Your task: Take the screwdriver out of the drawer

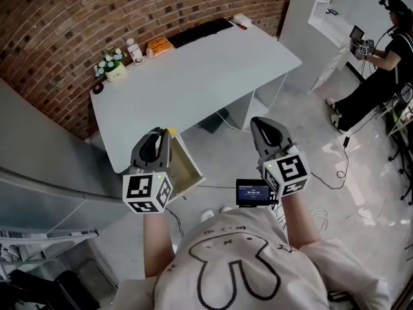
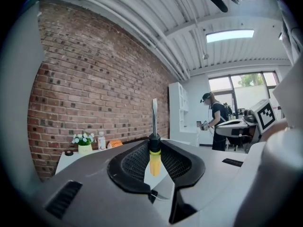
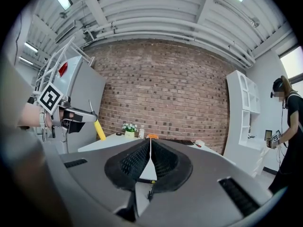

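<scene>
Yellow-handled screwdriver [image 2: 155, 163] pinched in my left tongs [image 2: 154, 144], up and out of the drawer [image 1: 191, 163].

My left tongs close on the yellow handle, with its black collar at their tips and the metal blade standing upright above them. My right tongs [image 3: 150, 143] are pressed together and empty, held level beside the left pair in front of the white tabletop [image 1: 193, 86]. Under the tabletop's near edge the drawer stands pulled out. Its pale wooden inside is partly hidden behind my left tongs, so I cannot tell what lies in it. Along the tabletop's far edge, by the brick wall, a small pot [image 1: 115, 75] holds white flowers, and next to it are a white bottle [image 1: 135, 51], an orange object [image 1: 159, 44] and a black keyboard [image 1: 200, 32].
</scene>
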`<state>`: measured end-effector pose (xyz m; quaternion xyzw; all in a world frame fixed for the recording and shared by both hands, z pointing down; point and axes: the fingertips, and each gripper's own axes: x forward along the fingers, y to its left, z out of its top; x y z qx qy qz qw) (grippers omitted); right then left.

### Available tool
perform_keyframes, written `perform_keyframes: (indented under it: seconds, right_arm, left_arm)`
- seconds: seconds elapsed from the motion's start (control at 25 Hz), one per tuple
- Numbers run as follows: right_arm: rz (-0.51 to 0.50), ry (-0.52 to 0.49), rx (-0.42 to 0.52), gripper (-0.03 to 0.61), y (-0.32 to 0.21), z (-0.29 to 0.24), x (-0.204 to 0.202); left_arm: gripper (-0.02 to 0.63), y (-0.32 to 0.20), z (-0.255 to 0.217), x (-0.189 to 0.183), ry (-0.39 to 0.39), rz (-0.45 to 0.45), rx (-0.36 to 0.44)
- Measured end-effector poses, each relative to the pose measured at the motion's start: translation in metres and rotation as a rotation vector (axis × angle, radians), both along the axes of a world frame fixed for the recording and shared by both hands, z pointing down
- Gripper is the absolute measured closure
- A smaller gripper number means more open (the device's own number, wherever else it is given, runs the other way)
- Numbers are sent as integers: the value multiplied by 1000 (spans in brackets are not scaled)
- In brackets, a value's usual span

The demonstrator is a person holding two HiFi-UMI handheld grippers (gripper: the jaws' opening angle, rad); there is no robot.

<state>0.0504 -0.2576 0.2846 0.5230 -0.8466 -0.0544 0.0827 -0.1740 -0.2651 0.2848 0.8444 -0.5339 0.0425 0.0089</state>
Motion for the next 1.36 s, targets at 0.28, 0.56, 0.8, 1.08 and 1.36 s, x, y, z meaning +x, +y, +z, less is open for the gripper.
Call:
perform_keyframes:
  seconds: [0.28, 0.56, 0.8, 1.08, 1.36]
  right_arm:
    - [8, -31, 20, 557, 4, -4, 1]
    - [10, -68, 31, 557, 9, -8, 1]
    - [13, -59, 31, 557, 12, -9, -2]
    - [12, -55, 32, 557, 14, -9, -3]
    - [5, -53, 24, 557, 14, -2, -10]
  left_arm:
    - [532, 7, -20, -1, 3, -2, 59]
    - [532, 12, -23, -1, -3, 2, 82]
    - [532, 12, -26, -5, 5, -1, 91]
    - [532, 15, -27, -6, 10, -3, 97]
    - [532, 15, -23, -13, 15, -8, 94]
